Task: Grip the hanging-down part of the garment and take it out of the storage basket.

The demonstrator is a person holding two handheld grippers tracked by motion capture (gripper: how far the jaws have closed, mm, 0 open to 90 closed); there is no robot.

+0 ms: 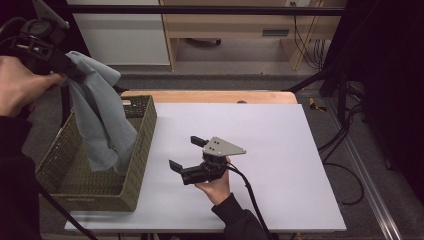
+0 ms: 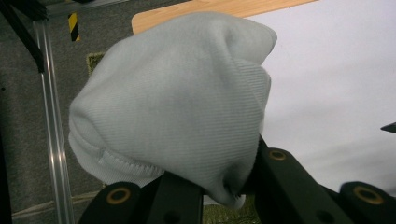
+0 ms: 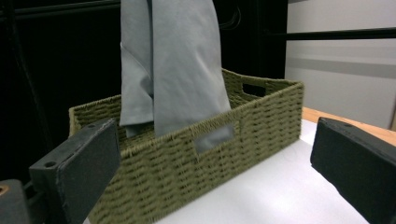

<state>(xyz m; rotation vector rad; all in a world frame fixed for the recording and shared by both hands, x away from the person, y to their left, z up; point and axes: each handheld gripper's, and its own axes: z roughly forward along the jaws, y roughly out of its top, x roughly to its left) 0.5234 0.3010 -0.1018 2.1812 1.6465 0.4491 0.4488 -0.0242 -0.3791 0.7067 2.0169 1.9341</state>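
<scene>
Black tools point(image 1: 187, 156) w/ grey triangular plate point(image 1: 223, 146), black cables, dark sleeves.

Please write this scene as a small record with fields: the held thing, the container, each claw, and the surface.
held thing: pale grey-blue fabric cloth, hanging down into the basket
container: olive-green woven rectangular basket, at the table's left edge
left claw: shut on the cloth's top, raised above the basket
right claw: open, nothing between its jaws, over the table
surface: white flat table top

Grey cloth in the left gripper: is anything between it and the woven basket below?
Nothing visible. The grey cloth hangs from the left gripper, shut on its top, and its lower end already dips inside the green woven basket, whose inside looks bare.
</scene>
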